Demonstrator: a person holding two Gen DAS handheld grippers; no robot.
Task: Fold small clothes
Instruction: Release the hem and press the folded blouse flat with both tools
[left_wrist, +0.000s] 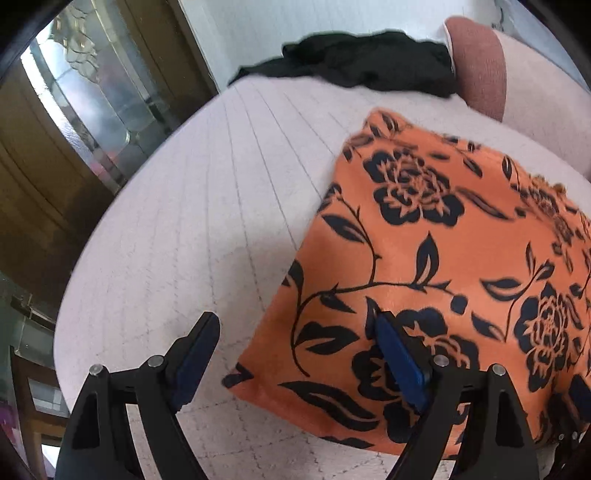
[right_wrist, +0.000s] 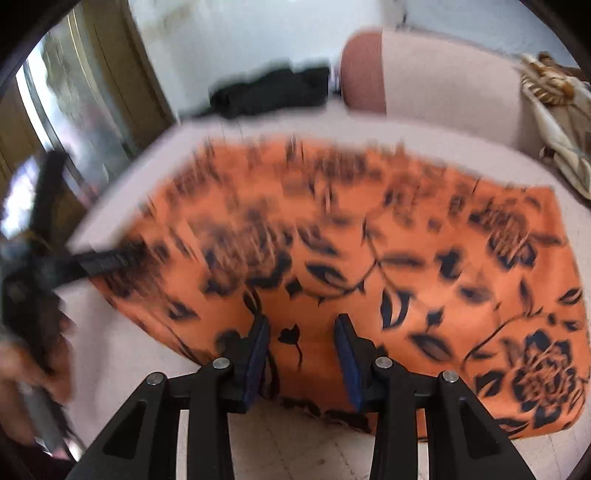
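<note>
Orange black-flowered cloth garment (left_wrist: 436, 258): soft, matt weave. Beneath it, pale quilted fabric bed cover (left_wrist: 207, 206): matt, stitched lines.

left wrist: close, down-forward, left side | right wrist: close, centred | shared: orange floral cloth (left_wrist: 443, 258) (right_wrist: 351, 258)

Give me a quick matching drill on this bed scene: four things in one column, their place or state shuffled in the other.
Things:
1. orange floral cloth
2. black garment
3. left gripper
4. pink bolster

Place or state:
A. crumpled at the bed's far edge
B. jaws open over the cloth's left edge
C. spread flat mid-bed
D. lying beside the black garment at the far end

Pairs: 1-C, 2-A, 3-B, 4-D
</note>
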